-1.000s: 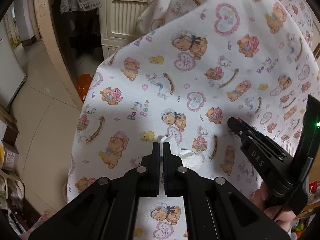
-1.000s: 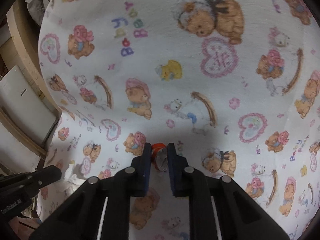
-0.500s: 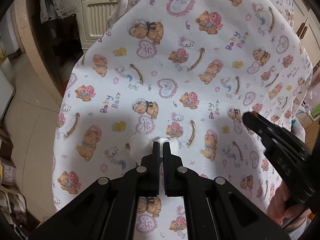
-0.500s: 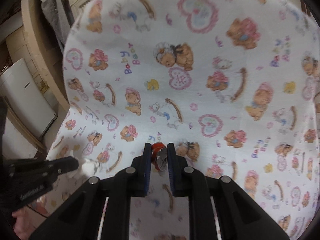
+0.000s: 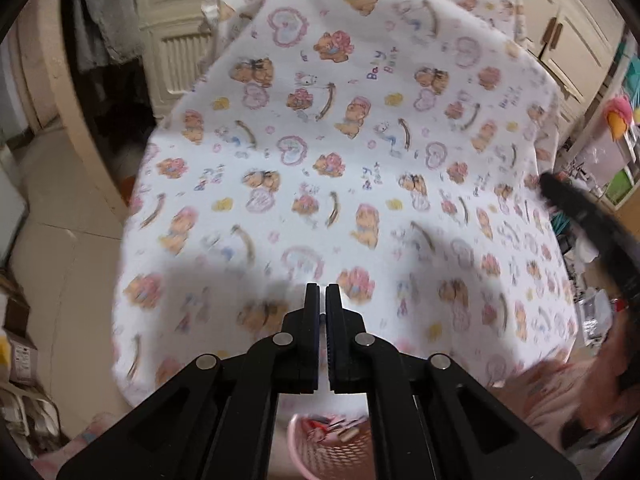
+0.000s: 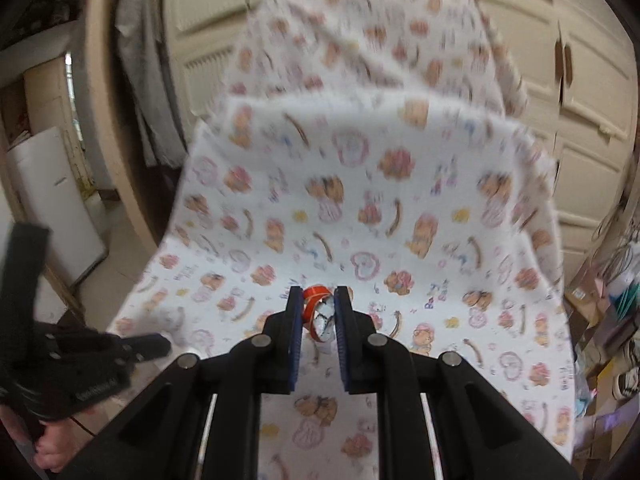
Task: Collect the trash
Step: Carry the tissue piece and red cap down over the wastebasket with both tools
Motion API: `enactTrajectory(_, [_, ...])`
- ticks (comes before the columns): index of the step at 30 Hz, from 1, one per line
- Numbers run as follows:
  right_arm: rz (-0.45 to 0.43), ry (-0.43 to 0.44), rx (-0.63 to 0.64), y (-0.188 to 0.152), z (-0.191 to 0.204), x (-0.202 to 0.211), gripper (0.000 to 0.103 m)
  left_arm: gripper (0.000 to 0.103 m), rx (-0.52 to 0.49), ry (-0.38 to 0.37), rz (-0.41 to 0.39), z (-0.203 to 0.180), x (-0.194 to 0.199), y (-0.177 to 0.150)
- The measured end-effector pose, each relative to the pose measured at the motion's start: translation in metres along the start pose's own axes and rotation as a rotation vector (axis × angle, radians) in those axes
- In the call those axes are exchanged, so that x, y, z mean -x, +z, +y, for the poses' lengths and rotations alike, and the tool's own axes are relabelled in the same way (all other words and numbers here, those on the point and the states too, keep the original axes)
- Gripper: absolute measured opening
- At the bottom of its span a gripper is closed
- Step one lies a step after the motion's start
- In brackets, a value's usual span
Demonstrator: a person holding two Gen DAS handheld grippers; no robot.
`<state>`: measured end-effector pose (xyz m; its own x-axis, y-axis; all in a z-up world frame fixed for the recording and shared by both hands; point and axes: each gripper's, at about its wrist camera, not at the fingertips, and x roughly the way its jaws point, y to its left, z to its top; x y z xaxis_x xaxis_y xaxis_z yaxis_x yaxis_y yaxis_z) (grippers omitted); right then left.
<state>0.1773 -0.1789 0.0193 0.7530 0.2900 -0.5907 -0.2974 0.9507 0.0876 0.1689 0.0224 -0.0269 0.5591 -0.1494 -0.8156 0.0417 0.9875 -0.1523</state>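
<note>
**Wrapper pinched on the right, left jaws shut above the basket**

Left wrist view: looking steeply down over a white cotton cloth printed with teddy bears and pink hearts (image 5: 360, 160), spread across most of the frame and blurred. Left gripper (image 5: 322, 292) with jaws drawn almost together, only a thin slit between them. Pale smear at the tips; cannot tell whether a scrap sits pinched there. Below the jaws, at the bottom edge, a pink plastic mesh basket (image 5: 298, 444) with bits of rubbish inside. At the right edge, right gripper (image 5: 560, 196) as a dark streak over the cloth's border, gripped by a person's hand (image 5: 612, 384). Cream panelled cabinet doors (image 5: 176, 40) behind, beige floor tiles (image 5: 60, 260) at left.

Right wrist view: right gripper (image 6: 318, 294) closed narrow on a crumpled red-and-silver foil wrapper (image 6: 316, 316), pads pressing both sides, wrapper lifted clear of the bear cloth. At lower left, left gripper (image 6: 154, 346) with tips together near the cloth's edge, another hand (image 6: 44, 448) beneath it. Same cream doors across the back.
</note>
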Motion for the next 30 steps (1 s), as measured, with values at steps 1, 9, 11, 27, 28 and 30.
enactTrajectory(1, [-0.019,0.006,-0.004,-0.003,0.001,0.016,0.014,0.002,-0.002,0.01,-0.01,0.0,0.006,-0.008])
enactTrajectory(9, [-0.04,-0.021,-0.067,-0.057,0.006,0.094,0.014,0.002,0.011,0.017,-0.037,-0.012,0.044,-0.082])
enactTrajectory(11, [-0.023,-0.01,-0.091,-0.071,0.006,0.109,0.014,0.002,-0.028,0.019,-0.054,-0.024,0.052,-0.092])
enactTrajectory(27, [0.142,0.053,-0.156,-0.117,0.011,0.107,0.014,0.002,-0.06,0.02,0.041,-0.033,0.032,-0.105])
enactTrajectory(28, [0.177,0.064,-0.169,-0.12,0.011,0.099,0.014,0.002,-0.054,0.027,0.066,-0.032,0.025,-0.106])
enactTrajectory(30, [0.246,0.086,-0.188,-0.126,0.012,0.083,0.014,0.002,-0.018,-0.011,0.113,-0.028,0.015,-0.108])
